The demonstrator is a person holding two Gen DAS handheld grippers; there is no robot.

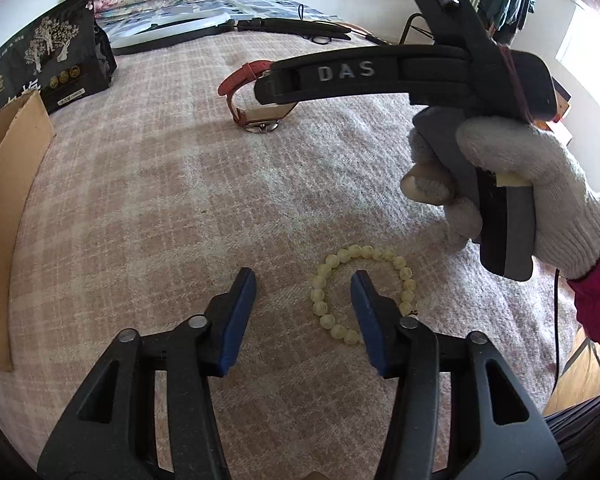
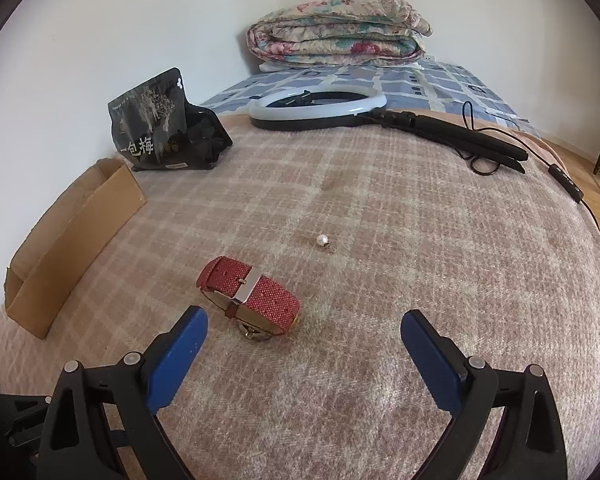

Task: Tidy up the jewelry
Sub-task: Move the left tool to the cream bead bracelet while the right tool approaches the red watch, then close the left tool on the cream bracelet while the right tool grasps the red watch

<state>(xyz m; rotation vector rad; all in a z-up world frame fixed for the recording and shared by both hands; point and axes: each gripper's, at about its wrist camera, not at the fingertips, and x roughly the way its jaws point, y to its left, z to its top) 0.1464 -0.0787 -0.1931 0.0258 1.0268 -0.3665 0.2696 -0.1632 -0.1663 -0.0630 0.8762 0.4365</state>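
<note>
A ring of pale yellow beads, a bracelet [image 1: 318,294], lies on the pink plaid blanket [image 1: 140,200]. My left gripper [image 1: 303,280] hangs just over it, open. Its right pad sits inside the ring, and the ring's left side lies between the pads, untouched. A red-strapped watch [image 2: 256,294] stands on its side just ahead of my right gripper [image 2: 304,332], which is wide open and holds nothing. In the left wrist view the watch [image 1: 240,80] is partly hidden behind the right tool, which a gloved hand [image 1: 520,184] holds. A small pearl pendant [image 2: 321,240] lies beyond the watch.
An open cardboard box [image 2: 72,240] sits at the blanket's left edge, with a black snack pouch [image 2: 156,124] behind it. A ring light [image 2: 316,108] with its folded stand and cable lies at the far side. A folded floral quilt [image 2: 340,28] is by the wall.
</note>
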